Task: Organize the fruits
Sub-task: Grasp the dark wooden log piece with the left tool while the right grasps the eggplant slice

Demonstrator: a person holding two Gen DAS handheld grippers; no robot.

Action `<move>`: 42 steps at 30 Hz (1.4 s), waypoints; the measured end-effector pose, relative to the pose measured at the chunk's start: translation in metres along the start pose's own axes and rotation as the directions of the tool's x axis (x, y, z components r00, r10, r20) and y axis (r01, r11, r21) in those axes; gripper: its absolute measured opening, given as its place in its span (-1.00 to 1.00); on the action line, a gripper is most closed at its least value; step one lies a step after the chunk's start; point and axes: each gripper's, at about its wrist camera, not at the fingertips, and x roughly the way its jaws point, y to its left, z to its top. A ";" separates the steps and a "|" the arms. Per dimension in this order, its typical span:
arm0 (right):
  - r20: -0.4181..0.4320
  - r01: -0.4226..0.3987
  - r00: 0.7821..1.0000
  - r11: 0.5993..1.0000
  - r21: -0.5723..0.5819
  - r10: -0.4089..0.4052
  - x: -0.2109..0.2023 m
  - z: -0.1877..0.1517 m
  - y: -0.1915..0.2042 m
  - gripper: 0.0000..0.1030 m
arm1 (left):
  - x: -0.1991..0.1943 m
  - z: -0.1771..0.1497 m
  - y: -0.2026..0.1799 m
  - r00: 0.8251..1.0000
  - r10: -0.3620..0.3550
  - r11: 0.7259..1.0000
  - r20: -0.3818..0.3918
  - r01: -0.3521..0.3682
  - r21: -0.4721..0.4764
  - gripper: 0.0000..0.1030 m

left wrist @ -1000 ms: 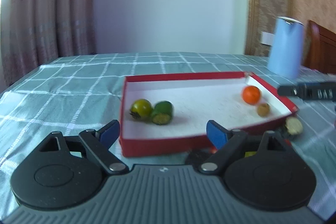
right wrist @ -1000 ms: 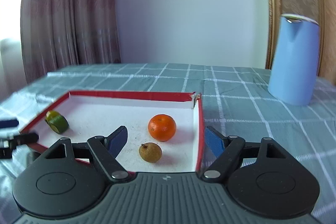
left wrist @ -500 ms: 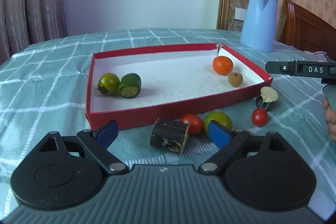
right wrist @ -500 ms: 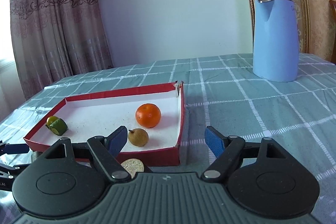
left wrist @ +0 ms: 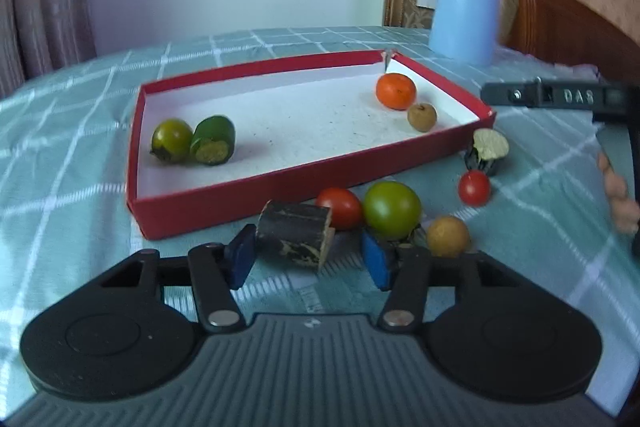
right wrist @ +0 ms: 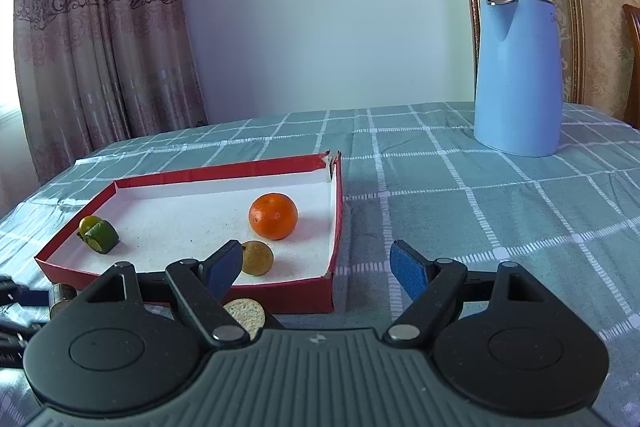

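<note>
A red tray (left wrist: pixel 224 211) (right wrist: pixel 280 293) holds a green tomato (left wrist: pixel 171 140), a cut green piece (left wrist: pixel 213 146) (right wrist: pixel 102 235), an orange (left wrist: pixel 396 91) (right wrist: pixel 273 215) and a small brown fruit (left wrist: pixel 421 116) (right wrist: pixel 257 257). In front of it lie a dark cut cylinder (left wrist: pixel 295 239), two red tomatoes (left wrist: pixel 340 207) (left wrist: pixel 474 187), a green tomato (left wrist: pixel 392 210), a tan round fruit (left wrist: pixel 447 236) and a cut piece (left wrist: pixel 487 150) (right wrist: pixel 245 315). My left gripper (left wrist: pixel 308 261) is open, its jaws on either side of the cylinder's near end. My right gripper (right wrist: pixel 316 269) is open and empty by the tray's right corner.
A blue kettle (left wrist: pixel 466 9) (right wrist: pixel 518 73) stands at the back right on the checked green tablecloth (right wrist: pixel 480 227). A wooden chair (left wrist: pixel 560 27) is behind it. The right gripper's body (left wrist: pixel 560 97) shows at the right edge of the left wrist view. Curtains hang at the left.
My left gripper has pulled back from the tray and come down toward the dark cylinder. My right gripper has drawn back a little from the tray. Both stay open.
</note>
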 end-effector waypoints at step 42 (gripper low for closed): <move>-0.168 -0.079 0.984 0.995 -0.068 0.067 0.012 -0.021 0.025 0.04 | -0.005 -0.004 0.008 0.994 0.111 0.991 0.010 -0.110 -0.079 -0.37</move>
